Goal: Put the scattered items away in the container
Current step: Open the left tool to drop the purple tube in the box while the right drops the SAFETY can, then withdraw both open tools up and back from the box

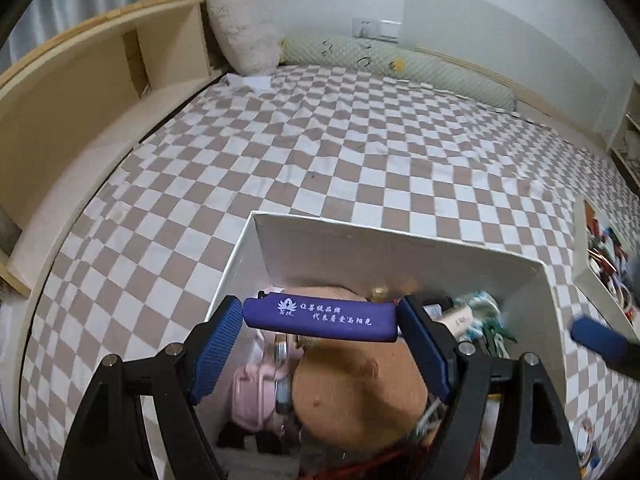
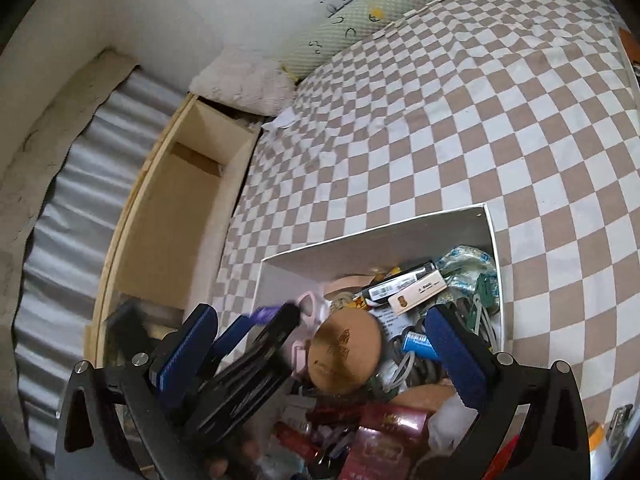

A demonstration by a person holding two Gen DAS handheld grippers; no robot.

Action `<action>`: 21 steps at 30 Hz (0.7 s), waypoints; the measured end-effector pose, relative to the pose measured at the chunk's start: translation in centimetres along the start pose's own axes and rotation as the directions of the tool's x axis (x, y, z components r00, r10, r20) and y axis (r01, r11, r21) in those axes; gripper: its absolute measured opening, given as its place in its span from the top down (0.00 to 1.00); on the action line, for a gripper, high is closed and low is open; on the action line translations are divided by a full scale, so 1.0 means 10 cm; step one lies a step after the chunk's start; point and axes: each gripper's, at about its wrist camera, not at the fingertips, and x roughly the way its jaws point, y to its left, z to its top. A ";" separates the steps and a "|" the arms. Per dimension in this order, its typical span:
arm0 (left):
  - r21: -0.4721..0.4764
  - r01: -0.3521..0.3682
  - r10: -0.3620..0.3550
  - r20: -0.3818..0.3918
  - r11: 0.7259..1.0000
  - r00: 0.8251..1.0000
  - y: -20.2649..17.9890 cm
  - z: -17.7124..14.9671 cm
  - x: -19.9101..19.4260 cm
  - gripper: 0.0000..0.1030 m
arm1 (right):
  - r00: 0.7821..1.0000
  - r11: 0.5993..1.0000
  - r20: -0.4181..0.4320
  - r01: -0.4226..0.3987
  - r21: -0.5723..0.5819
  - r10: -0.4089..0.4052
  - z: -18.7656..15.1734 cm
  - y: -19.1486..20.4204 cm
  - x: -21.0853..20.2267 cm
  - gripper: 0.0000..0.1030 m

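Note:
A white box [image 1: 400,240] stands on the checkered bed, filled with small items. My left gripper [image 1: 320,316] is shut on a purple lighter [image 1: 320,318] with white lettering, held crosswise above the box. Below it lie a round cork disc [image 1: 356,396] and a pink object [image 1: 252,392]. In the right wrist view my right gripper [image 2: 320,320] is open and empty above the same box [image 2: 380,236]. The left gripper [image 2: 248,356] with the lighter [image 2: 264,313] shows blurred at its left. The cork disc [image 2: 344,352], a white USB stick [image 2: 416,292] and cables lie inside.
A wooden headboard shelf [image 1: 100,92] runs along the bed's left side. A fluffy pillow [image 1: 240,28] and a long green bolster [image 1: 400,64] lie at the far end. A second white tray [image 1: 600,264] with small items sits at the right. Red packets [image 2: 384,436] lie nearest me.

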 end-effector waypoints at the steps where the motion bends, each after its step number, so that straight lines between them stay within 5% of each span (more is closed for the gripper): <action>1: -0.009 0.009 -0.009 -0.003 1.000 1.000 0.01 0.01 0.05 0.15 | 1.000 1.000 -0.006 -0.008 0.003 0.008 0.00 -0.01 -0.01 0.00; 2: -0.024 0.016 -0.016 -0.002 1.000 1.000 0.04 0.02 0.08 0.02 | 1.000 1.000 -0.011 -0.017 0.006 0.017 0.01 -0.03 -0.02 0.00; 3: -0.043 0.017 -0.017 0.007 0.999 1.000 0.06 0.01 0.09 0.00 | 1.000 1.000 -0.013 -0.027 0.008 0.027 0.01 -0.04 -0.05 0.00; 21: -0.047 0.034 -0.027 0.134 0.998 0.991 0.04 -0.05 -0.71 0.00 | 0.999 0.998 0.008 -0.035 0.044 0.034 -0.11 -0.11 -0.37 0.00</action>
